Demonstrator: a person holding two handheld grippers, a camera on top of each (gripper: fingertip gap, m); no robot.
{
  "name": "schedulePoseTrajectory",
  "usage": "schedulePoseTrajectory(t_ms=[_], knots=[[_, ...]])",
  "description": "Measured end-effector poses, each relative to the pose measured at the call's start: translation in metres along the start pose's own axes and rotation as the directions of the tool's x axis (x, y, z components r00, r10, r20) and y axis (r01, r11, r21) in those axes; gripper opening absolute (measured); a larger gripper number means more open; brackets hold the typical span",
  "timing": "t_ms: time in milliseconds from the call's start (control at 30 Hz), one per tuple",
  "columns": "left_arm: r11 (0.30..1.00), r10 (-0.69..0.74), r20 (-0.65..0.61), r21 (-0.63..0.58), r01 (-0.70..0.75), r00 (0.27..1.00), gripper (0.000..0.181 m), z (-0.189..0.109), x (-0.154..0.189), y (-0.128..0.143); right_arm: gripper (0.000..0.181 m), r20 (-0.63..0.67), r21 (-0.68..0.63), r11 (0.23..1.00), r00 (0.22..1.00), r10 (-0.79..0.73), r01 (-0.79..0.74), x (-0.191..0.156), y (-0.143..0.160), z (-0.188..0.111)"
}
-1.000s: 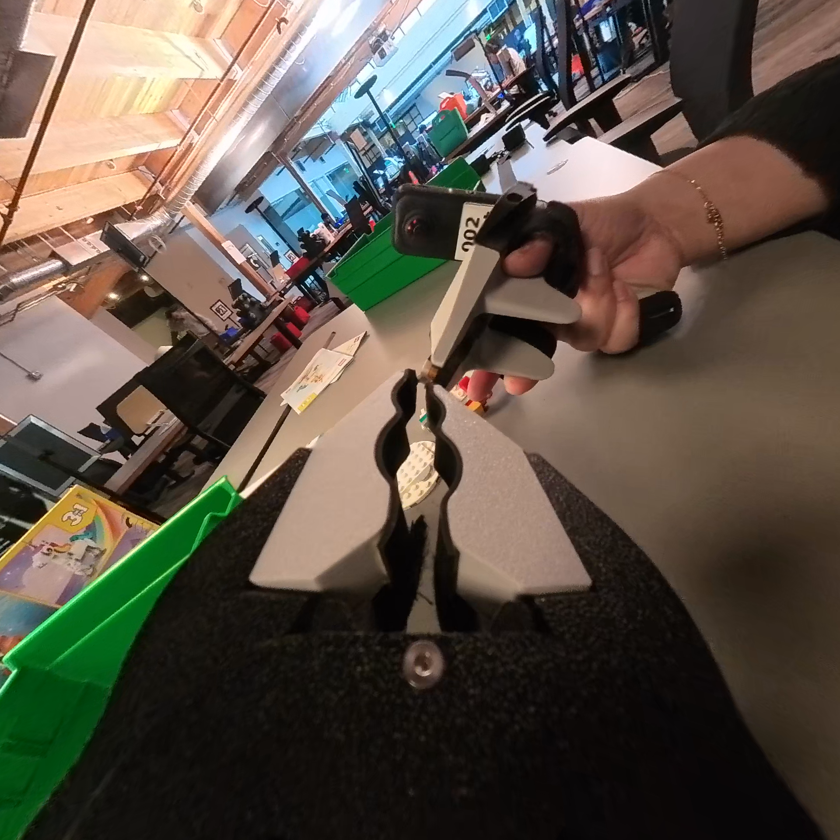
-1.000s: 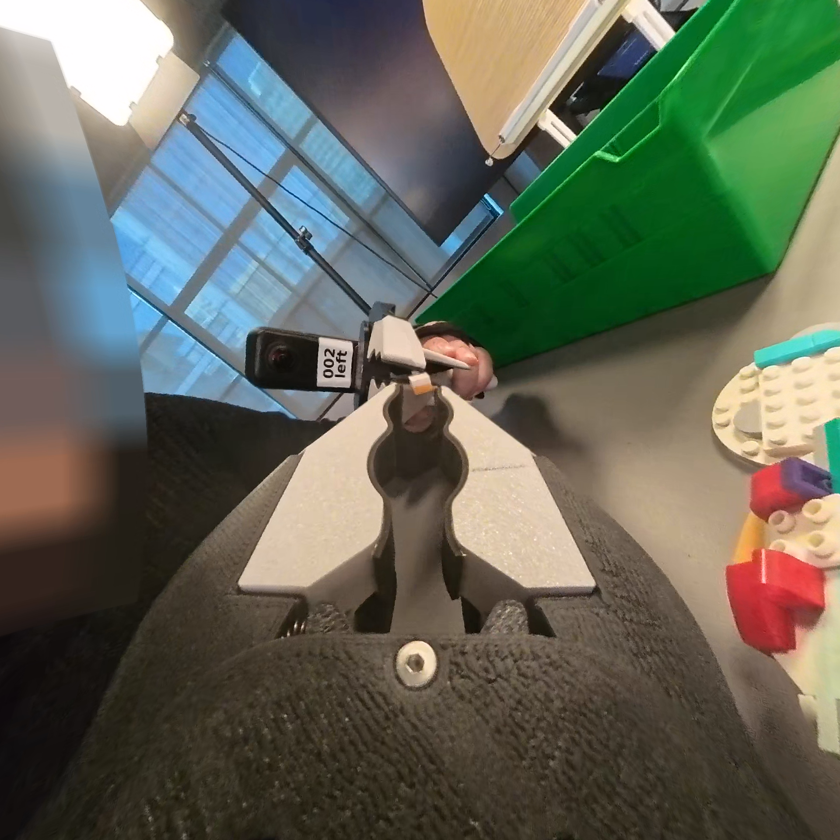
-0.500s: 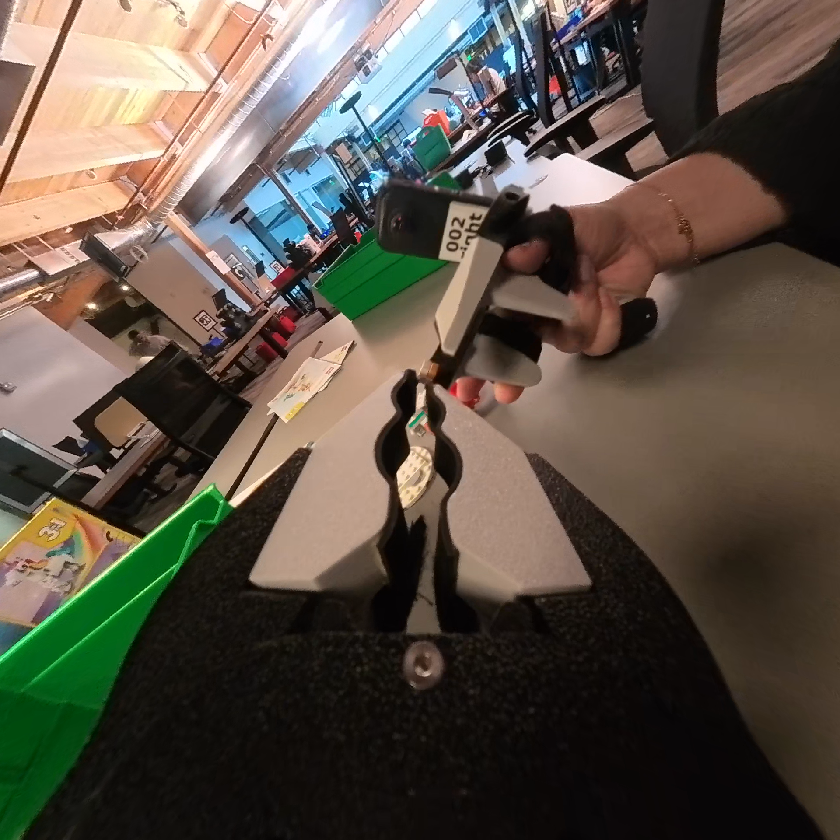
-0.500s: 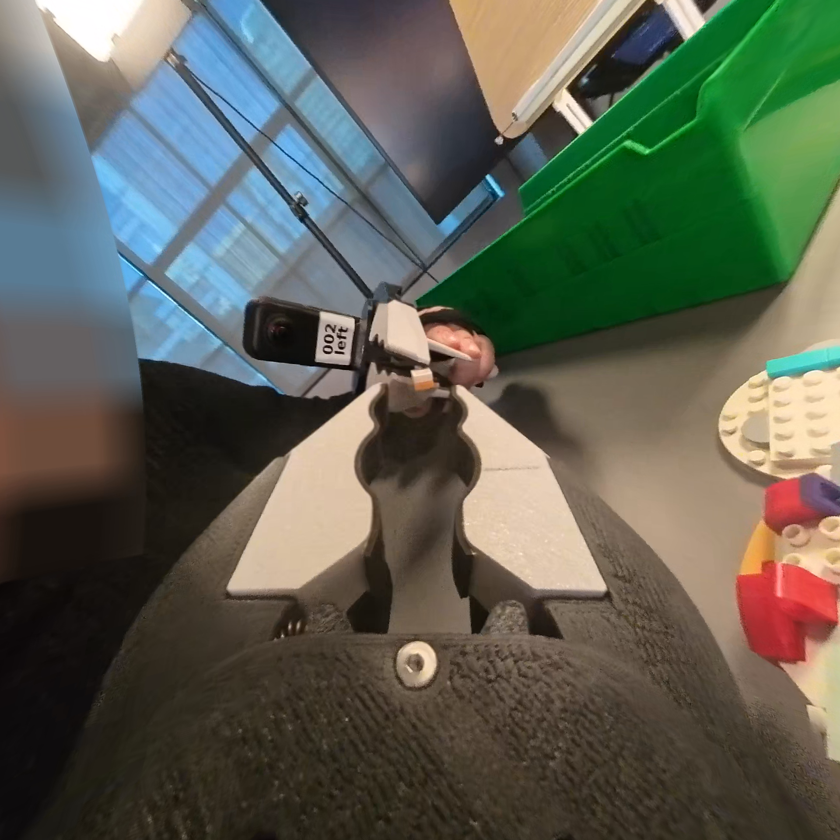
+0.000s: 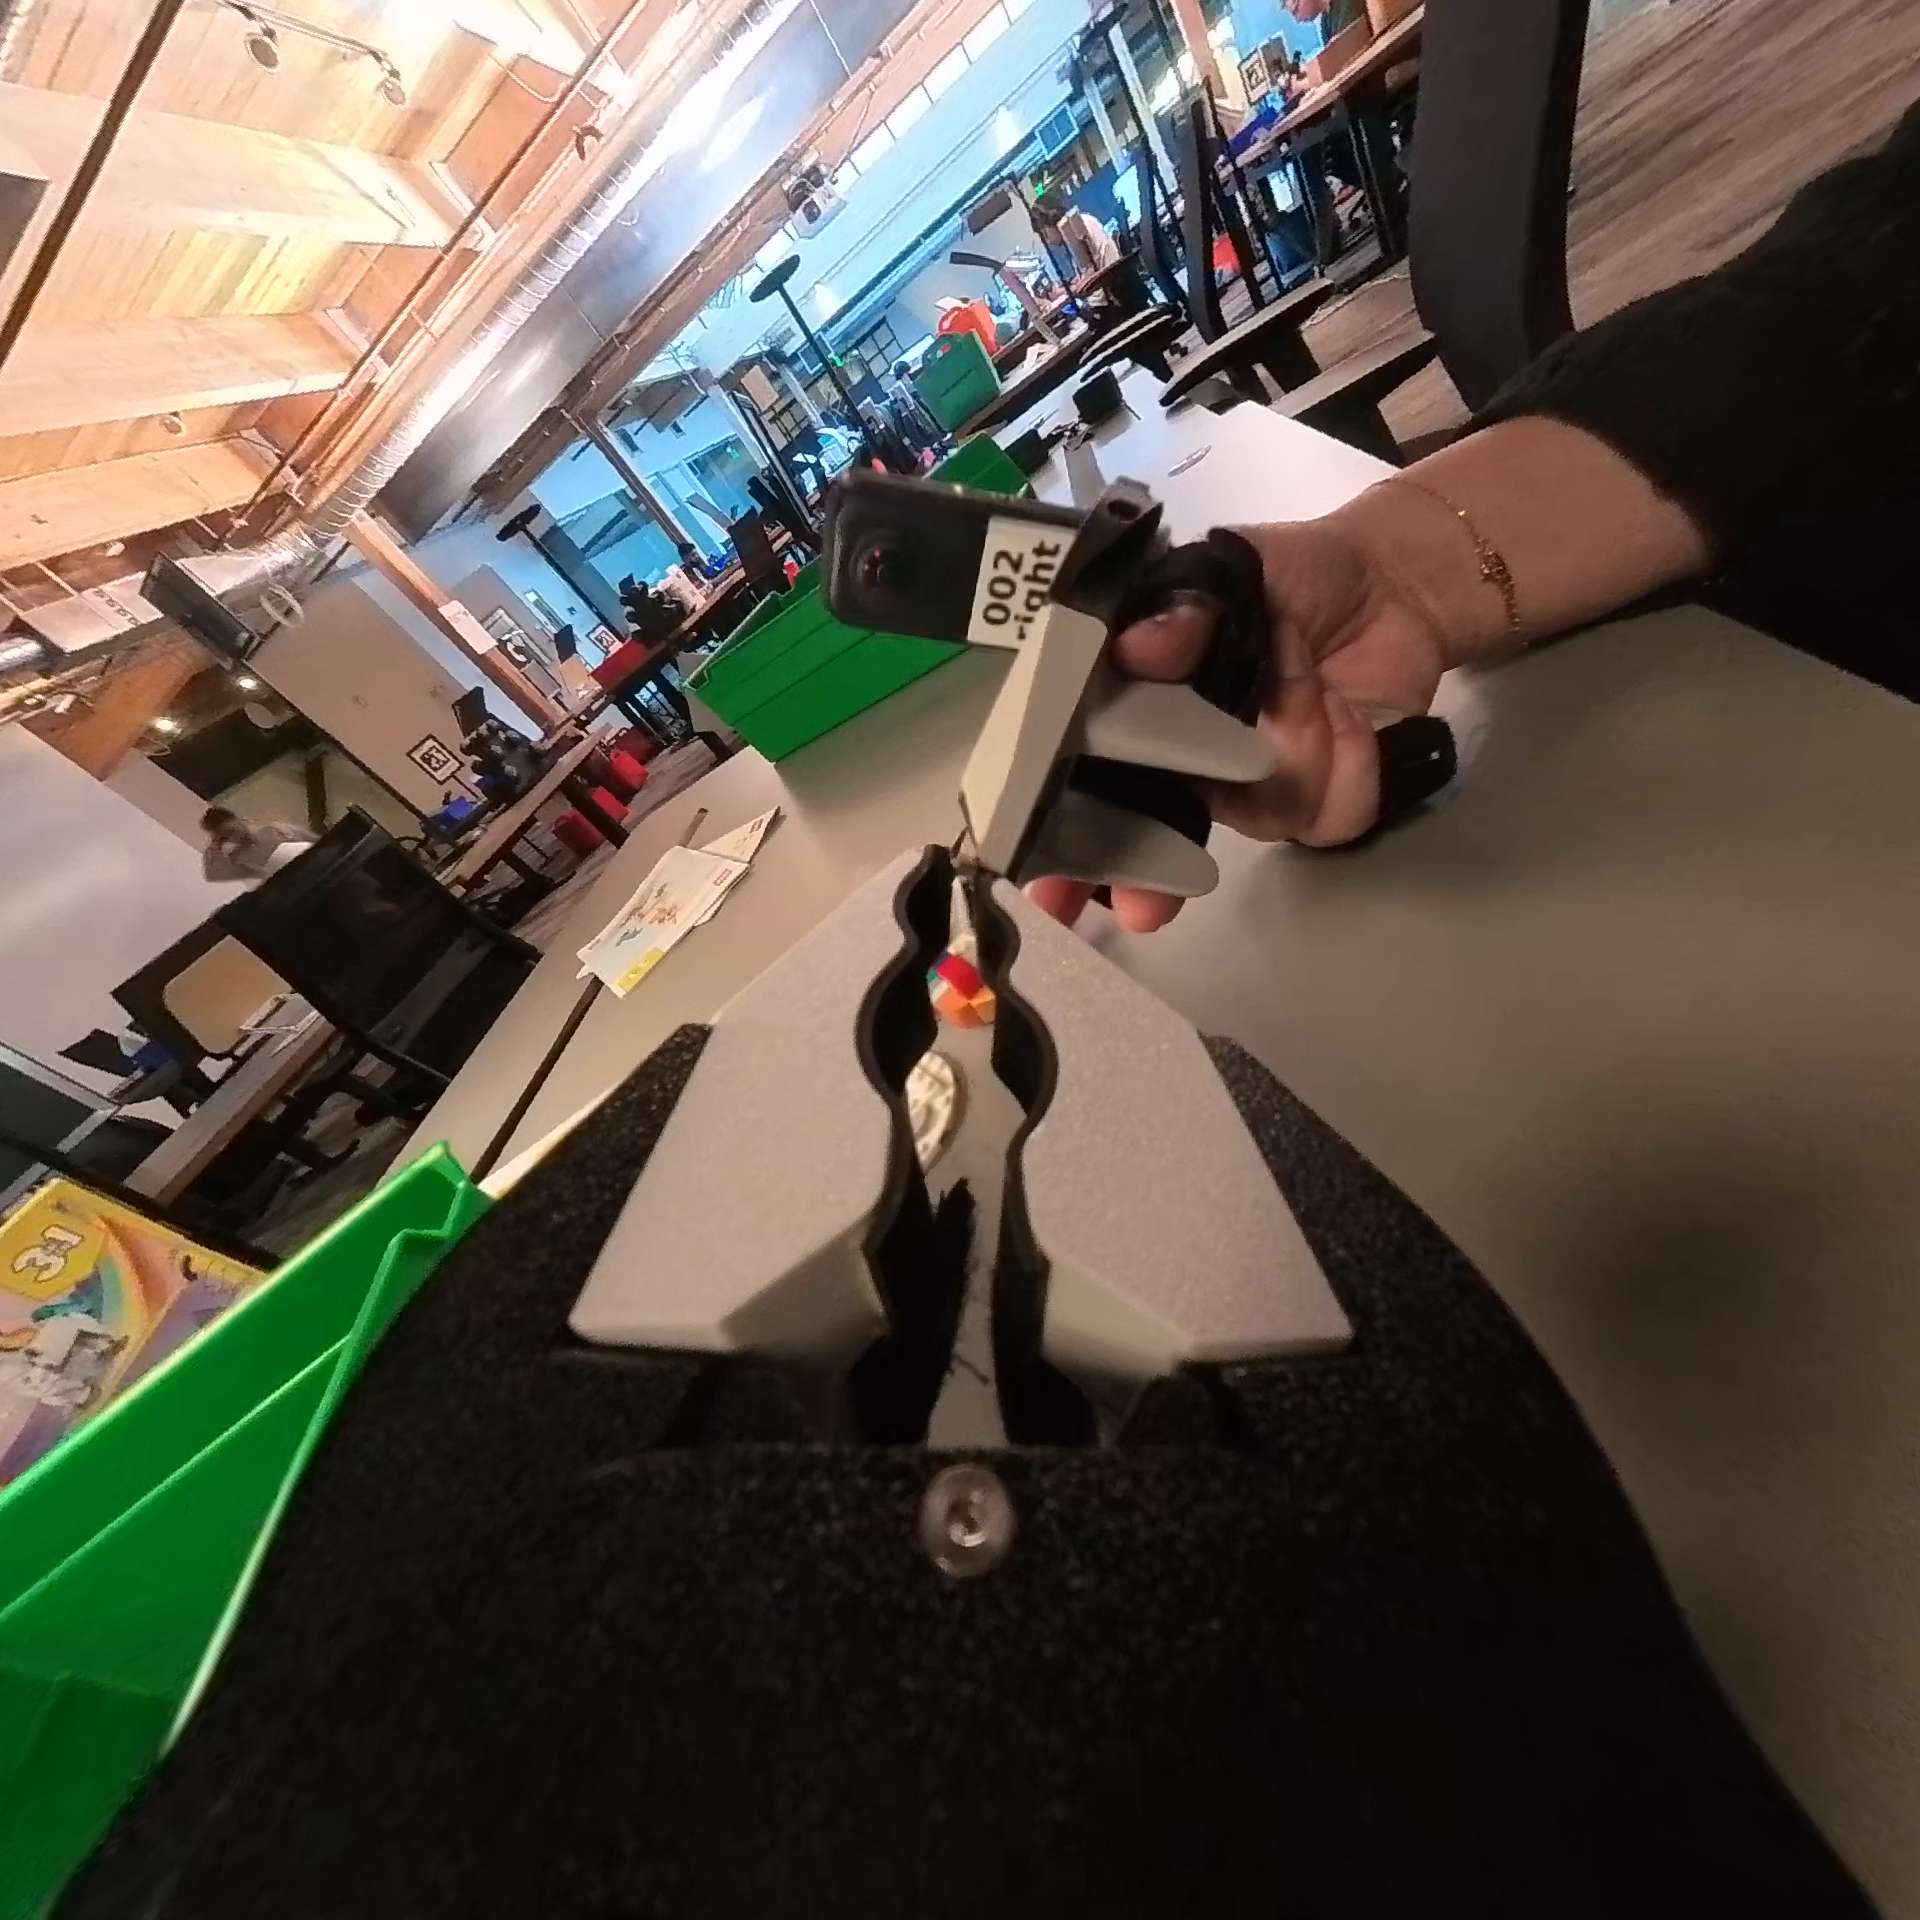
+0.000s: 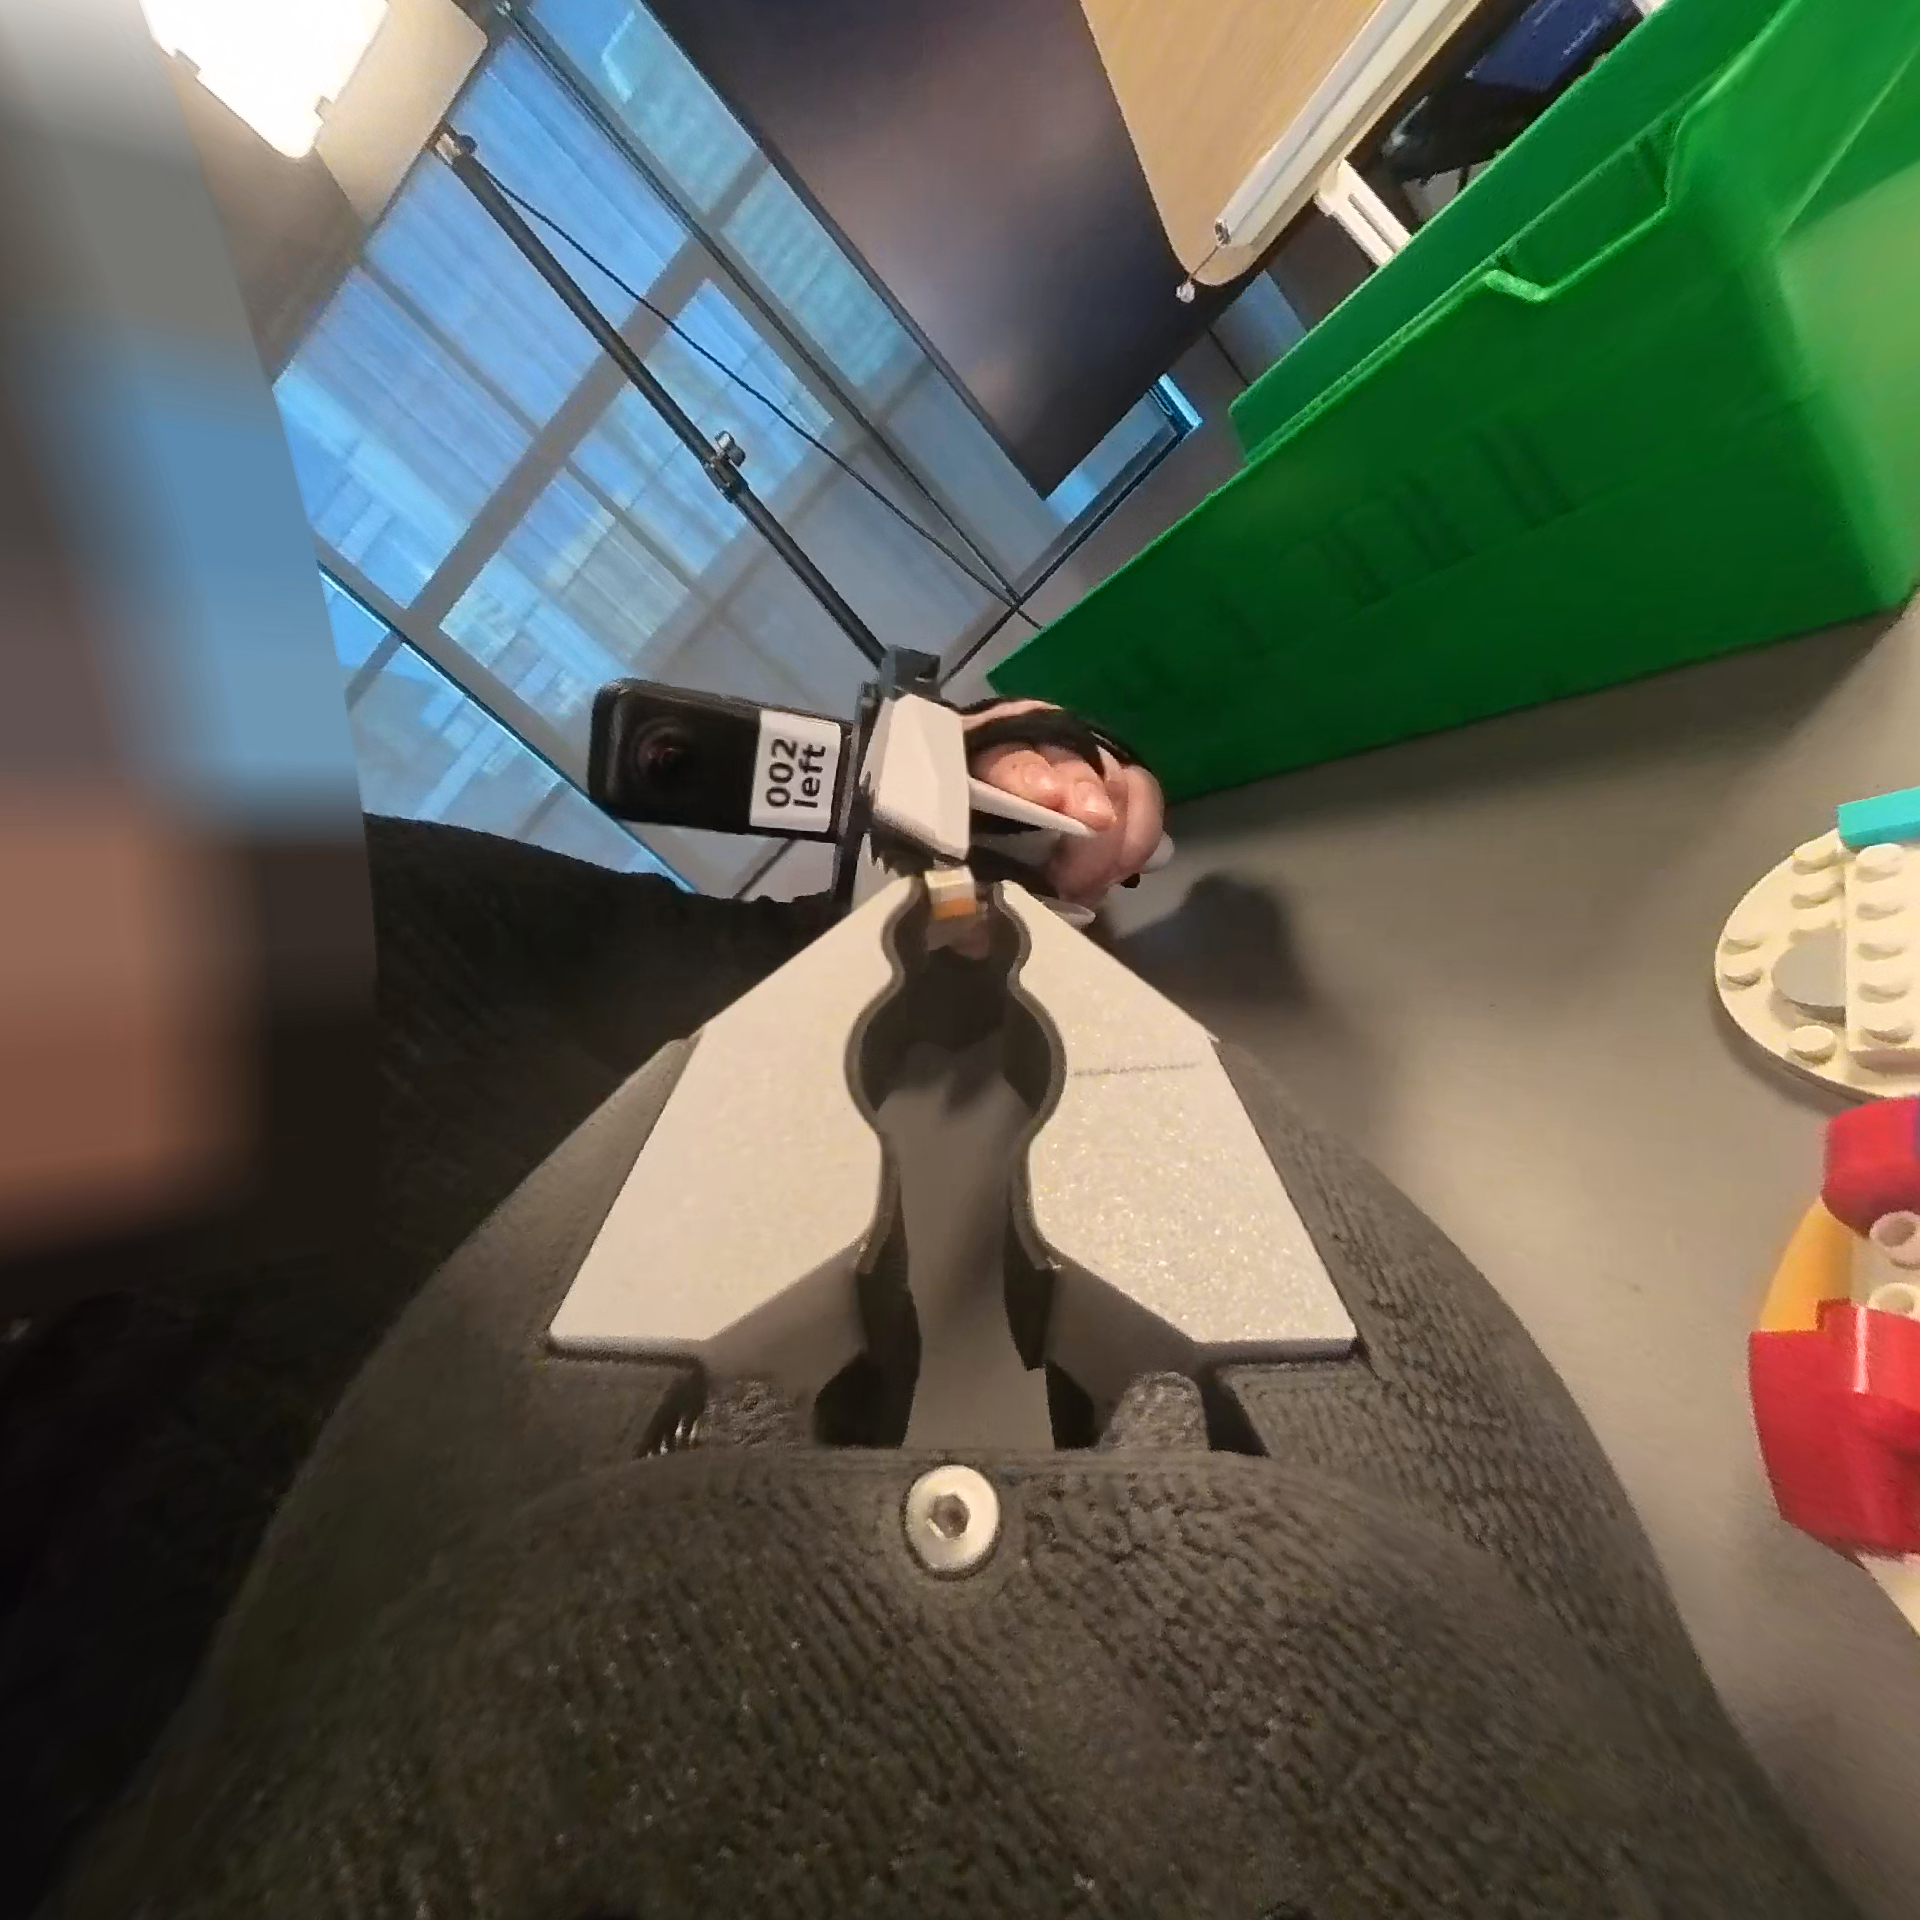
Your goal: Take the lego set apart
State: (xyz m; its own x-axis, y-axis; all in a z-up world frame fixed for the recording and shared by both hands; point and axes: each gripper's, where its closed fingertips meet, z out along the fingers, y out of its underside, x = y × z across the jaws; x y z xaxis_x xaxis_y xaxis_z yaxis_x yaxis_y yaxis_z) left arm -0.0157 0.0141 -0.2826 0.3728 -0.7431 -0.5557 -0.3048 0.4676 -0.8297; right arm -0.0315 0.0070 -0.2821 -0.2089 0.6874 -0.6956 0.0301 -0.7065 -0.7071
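Observation:
My left gripper (image 5: pixel 961 864) and my right gripper (image 6: pixel 951 920) meet tip to tip above the grey table (image 5: pixel 1558 1039). A small white and orange lego piece (image 6: pixel 954 900) sits between them. In the right wrist view the left gripper (image 6: pixel 940 868) pinches its far end, and my right fingertips (image 6: pixel 1003 935) close around its near end. In the left wrist view the right gripper (image 5: pixel 977 857) touches my shut tips, and the piece is almost hidden there. The rest of the lego set lies on the table: a round white plate (image 6: pixel 1829 966) and red bricks (image 6: pixel 1849 1434).
A green bin (image 6: pixel 1558 468) stands behind the set, and it also shows beside my left gripper (image 5: pixel 208 1403). A lego box (image 5: pixel 83 1299) and an instruction booklet (image 5: pixel 675 914) lie at the left. Coloured bricks (image 5: pixel 961 997) show through my left fingers. A person's hand (image 5: pixel 1351 665) holds the right gripper. My two grippers' fingertips are within a few centimetres of each other. From either gripper's tips it is about 12 cm to the round white plate (image 6: pixel 1829 966).
My right jaws opened wide, then closed again on the small piece. My left gripper stayed shut. Both grippers shifted slightly while staying tip to tip.

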Motion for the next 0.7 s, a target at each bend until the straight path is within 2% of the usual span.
schedulePoseTrajectory(t_ms=[133,267,467,600,700], knots=[[0.999,-0.036,-0.036,0.001,0.036,0.999,0.002,0.000,0.003,0.001,0.009,-0.038,-0.041,0.993,0.993,-0.114,0.112,0.001,0.004,-0.001],[0.998,-0.059,-0.127,-0.019,0.058,0.990,0.002,0.000,0.015,0.004,0.009,-0.060,-0.158,0.945,0.952,-0.299,0.287,0.001,0.016,-0.004],[0.991,-0.132,-0.294,-0.073,0.116,0.947,0.001,-0.002,0.036,0.012,0.007,-0.042,-0.382,0.770,0.823,-0.567,0.511,0.007,0.039,-0.008],[0.982,-0.168,-0.351,-0.144,0.124,0.921,0.000,-0.004,0.046,0.028,0.006,-0.031,-0.536,0.579,0.671,-0.741,0.614,0.024,0.054,-0.011],[0.981,-0.166,-0.346,-0.155,0.119,0.923,0.000,-0.003,0.046,0.030,0.006,-0.036,-0.558,0.550,0.645,-0.764,0.621,0.028,0.055,-0.012]])
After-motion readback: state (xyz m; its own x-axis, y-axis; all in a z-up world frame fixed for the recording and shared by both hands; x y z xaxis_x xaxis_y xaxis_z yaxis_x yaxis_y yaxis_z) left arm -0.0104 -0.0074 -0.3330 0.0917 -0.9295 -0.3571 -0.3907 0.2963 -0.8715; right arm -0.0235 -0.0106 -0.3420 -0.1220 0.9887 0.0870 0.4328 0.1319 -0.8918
